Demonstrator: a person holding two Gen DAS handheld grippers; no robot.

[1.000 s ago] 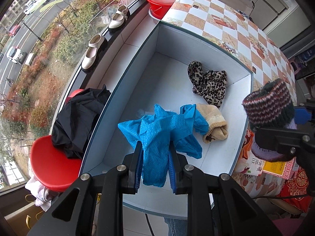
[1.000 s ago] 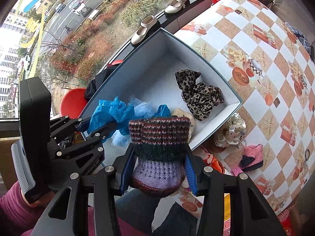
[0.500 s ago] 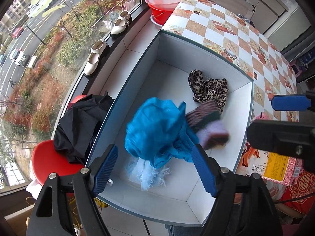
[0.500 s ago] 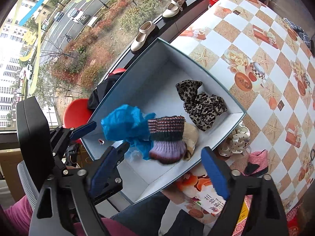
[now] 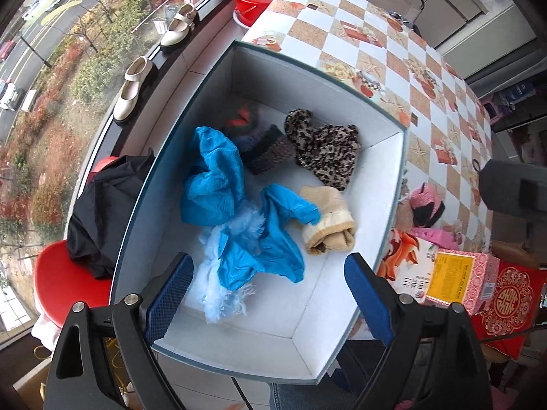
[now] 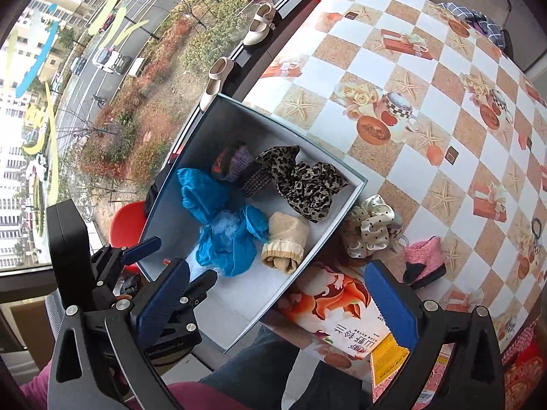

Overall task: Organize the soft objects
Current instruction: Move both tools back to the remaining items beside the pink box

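Having opened, both tools dropped scarf (image 5: 236, 205), hat (image 5: 266, 150).

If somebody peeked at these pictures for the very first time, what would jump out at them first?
Probably the bright blue scarf, crumpled in the near-left part of the big white box. Right behind it, at the back of the box, lies a leopard-print cloth beside a striped knitted hat. Next they would spot the checkered tablecloth and the polka-dot scrunchie lying on it just outside the box.
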